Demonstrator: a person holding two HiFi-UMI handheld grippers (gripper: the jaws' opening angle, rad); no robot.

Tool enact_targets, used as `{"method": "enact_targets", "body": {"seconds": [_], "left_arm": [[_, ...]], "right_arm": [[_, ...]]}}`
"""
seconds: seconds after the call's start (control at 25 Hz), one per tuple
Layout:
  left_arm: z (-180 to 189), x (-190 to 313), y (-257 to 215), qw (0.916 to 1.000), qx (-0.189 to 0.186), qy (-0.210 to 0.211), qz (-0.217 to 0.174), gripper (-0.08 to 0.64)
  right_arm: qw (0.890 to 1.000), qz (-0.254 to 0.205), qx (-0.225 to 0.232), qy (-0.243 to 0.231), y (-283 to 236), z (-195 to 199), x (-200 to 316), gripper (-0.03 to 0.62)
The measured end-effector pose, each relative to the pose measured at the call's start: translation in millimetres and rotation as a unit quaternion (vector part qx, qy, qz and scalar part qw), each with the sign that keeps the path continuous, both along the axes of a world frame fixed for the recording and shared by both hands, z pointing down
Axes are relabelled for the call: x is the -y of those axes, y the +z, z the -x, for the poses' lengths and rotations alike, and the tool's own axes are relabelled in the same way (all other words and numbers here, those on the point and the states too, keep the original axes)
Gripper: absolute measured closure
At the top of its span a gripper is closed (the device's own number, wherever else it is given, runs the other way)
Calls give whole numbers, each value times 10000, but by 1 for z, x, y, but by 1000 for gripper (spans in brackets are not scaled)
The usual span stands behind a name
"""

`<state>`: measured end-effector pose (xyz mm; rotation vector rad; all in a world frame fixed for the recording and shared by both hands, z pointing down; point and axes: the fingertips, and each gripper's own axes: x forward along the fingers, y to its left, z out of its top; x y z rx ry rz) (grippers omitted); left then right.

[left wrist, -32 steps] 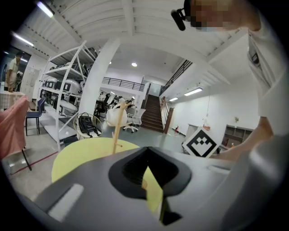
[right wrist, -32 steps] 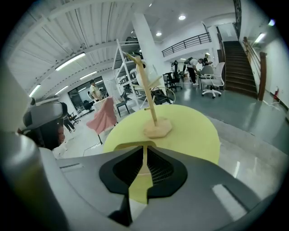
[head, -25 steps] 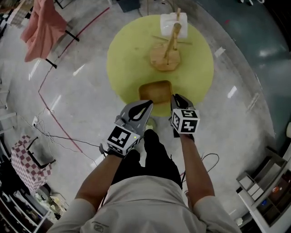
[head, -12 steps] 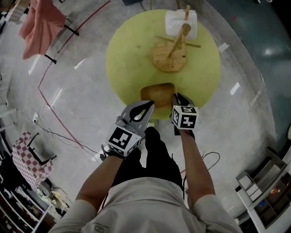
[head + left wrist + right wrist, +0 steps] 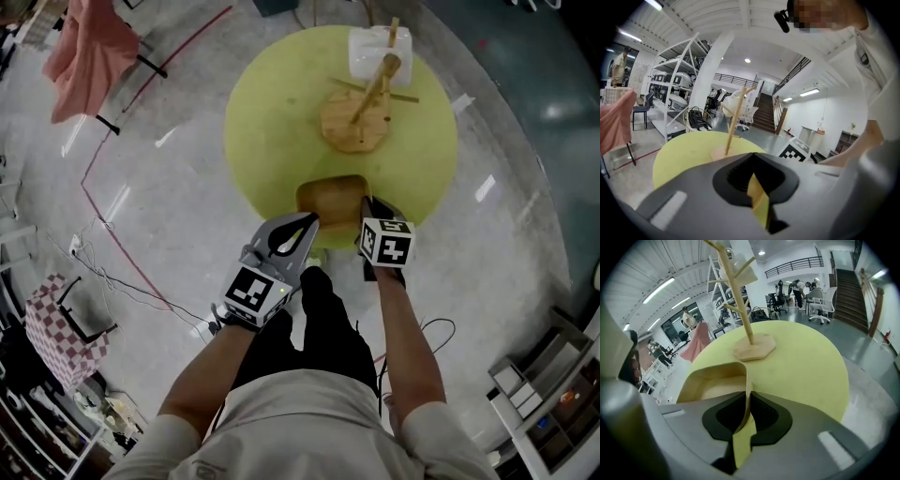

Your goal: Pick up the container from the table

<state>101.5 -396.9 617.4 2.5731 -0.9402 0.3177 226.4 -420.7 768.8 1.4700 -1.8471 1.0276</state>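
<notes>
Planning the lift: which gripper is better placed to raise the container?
Right. The right gripper is clamped on the container wall; the left gripper is shut on nothing.

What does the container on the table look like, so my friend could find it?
Start at the round yellow-green table on the grey floor. At its edge nearest the person sits the shallow light-brown wooden container with rounded corners, one wall pinched by the right gripper. Unlike the tall wooden peg stand and the white boxy thing farther back, it is low and open on top.
</notes>
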Motion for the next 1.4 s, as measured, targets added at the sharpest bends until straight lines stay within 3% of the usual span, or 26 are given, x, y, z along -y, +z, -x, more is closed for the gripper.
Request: {"method": "enact_targets", "body": {"seconds": [0.48,0.96,1.4], "left_arm": [[25,-32,-27,9996,-104,62,-242,554],[75,-88,-79,9982,-212,141,-543,554],[94,-126,-123,9954,-365,260,-842,554]], "right_arm": [[9995,-96,226,195,-43,16,-30,560],[9992,-278,188,202,-116,50,-89,560],[9984,-545,136,83,-171,77,-125,560]]}}
